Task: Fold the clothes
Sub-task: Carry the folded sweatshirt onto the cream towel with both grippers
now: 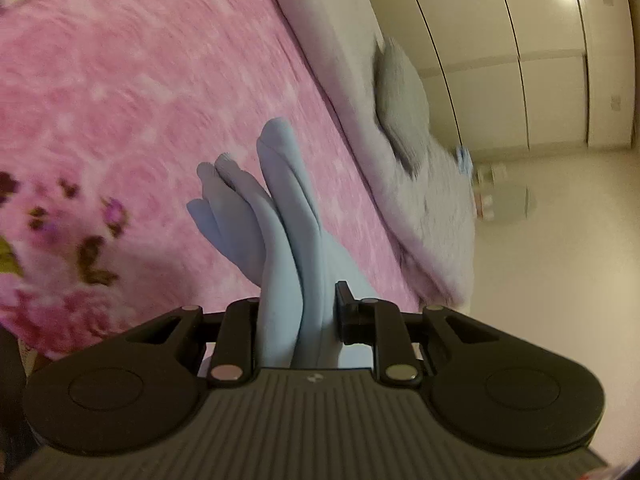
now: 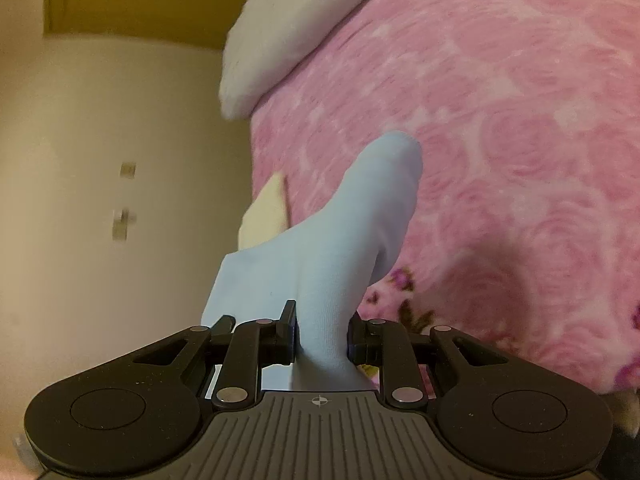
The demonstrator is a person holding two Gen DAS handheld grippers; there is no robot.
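A pale blue garment (image 1: 288, 240) is gripped in the left tool (image 1: 298, 312), its jaws drawn narrow on bunched folds that fan out toward 11 o'clock, held clear above the pink rose-patterned blanket (image 1: 140, 100) on the bed. A white fleece cover (image 1: 416, 216) is laid along the bed's far edge, running from 12 to 4 o'clock, with a grey cushion (image 1: 400, 108) set on it. Beyond that edge, at 2 o'clock, pale wardrobe doors (image 1: 520, 60) are seen, and bare floor (image 1: 552, 300) lies open at 4 o'clock.

In the right wrist view, the same blue cloth (image 2: 348, 232) is pinched in the right tool (image 2: 322, 336), jaws narrow, one rounded fold pointing to 1 o'clock. The blanket (image 2: 500, 140) fills the frame from 12 to 4 o'clock; its near edge drops away at 9 o'clock, where a cream wall (image 2: 100, 160) leaves free room. A white pillow (image 2: 288, 28) is seen at 11 o'clock on the bed corner.
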